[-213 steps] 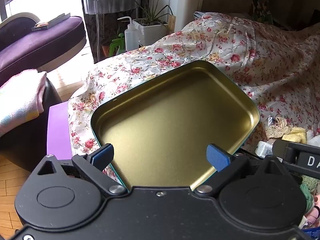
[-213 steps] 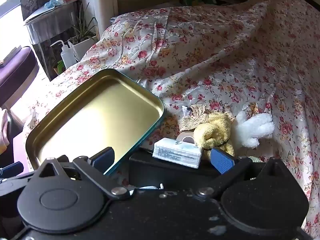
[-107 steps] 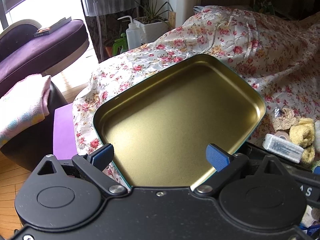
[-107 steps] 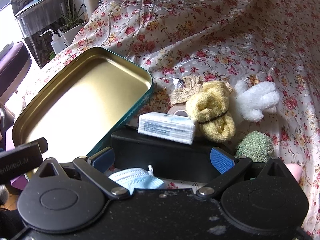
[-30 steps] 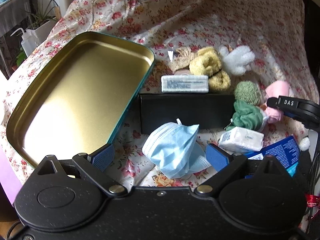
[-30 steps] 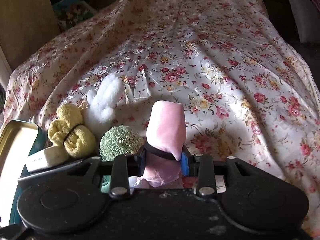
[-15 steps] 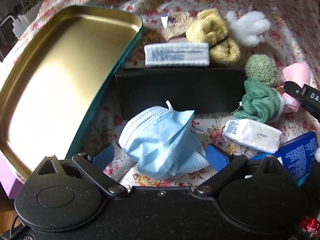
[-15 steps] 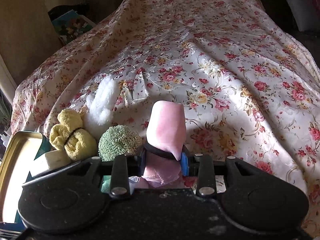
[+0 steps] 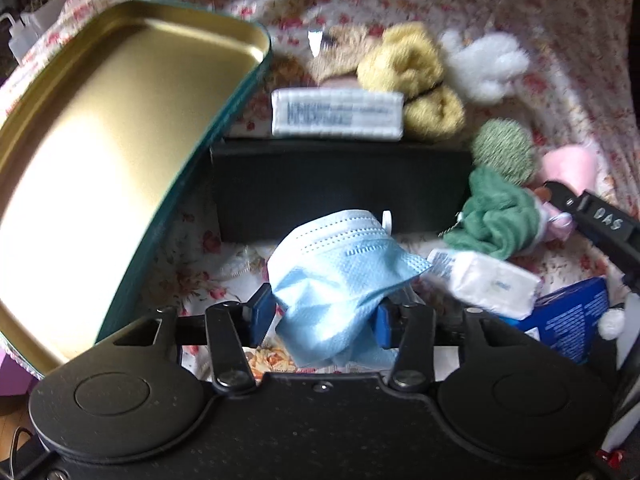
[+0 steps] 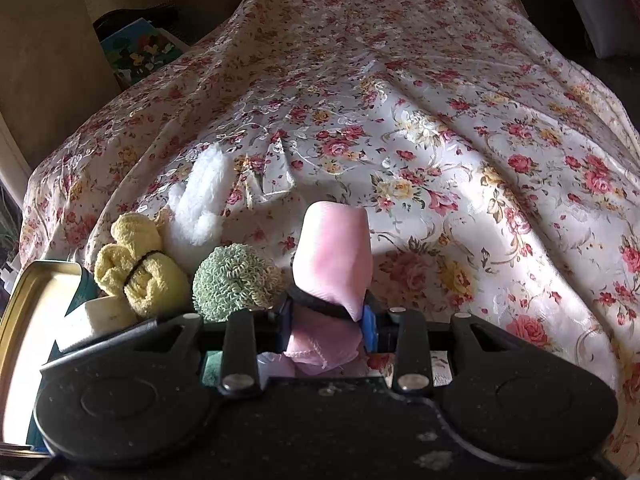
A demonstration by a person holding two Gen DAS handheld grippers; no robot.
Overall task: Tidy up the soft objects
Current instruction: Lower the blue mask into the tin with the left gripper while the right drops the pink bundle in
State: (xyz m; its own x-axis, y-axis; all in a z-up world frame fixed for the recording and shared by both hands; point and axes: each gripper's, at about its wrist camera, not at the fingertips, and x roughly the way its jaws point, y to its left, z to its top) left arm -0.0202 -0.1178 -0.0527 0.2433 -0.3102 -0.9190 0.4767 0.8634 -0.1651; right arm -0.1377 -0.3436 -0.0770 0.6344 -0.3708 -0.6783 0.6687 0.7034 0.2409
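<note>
Soft things lie heaped on a floral cloth [image 10: 440, 128], and two of them sit in the jaws. The left gripper [image 9: 324, 318] has just been closing, and its blue pads now pinch the lower folds of a light blue face mask [image 9: 340, 276], which bunches up between them. The right gripper [image 10: 326, 320] is clamped narrowly on a pink cloth roll [image 10: 332, 256] bound by a black band; the roll stands up out of the jaws, and its lower end is hidden behind the gripper body.

Taking the black box [image 9: 340, 184] as the mark: the mask lies against its near side. A white printed packet [image 9: 336, 114] rests at its far edge. Beyond that packet sit a yellow towel roll [image 9: 412, 76] and a white fluffy piece [image 9: 484, 64], touching each other. Off the box's right end lie a green knitted ball [image 9: 504, 148] and a crumpled green cloth [image 9: 500, 216], with a second white packet [image 9: 484, 284] and a blue carton [image 9: 572, 316] nearer the camera. The carton is cut off by the gripper body.

Left of the box stands the gold tin tray [image 9: 248, 32], its rim just beside the box's corner; the bare gold floor holds nothing. The left wrist view is blurred, so the packets' print cannot be read.
</note>
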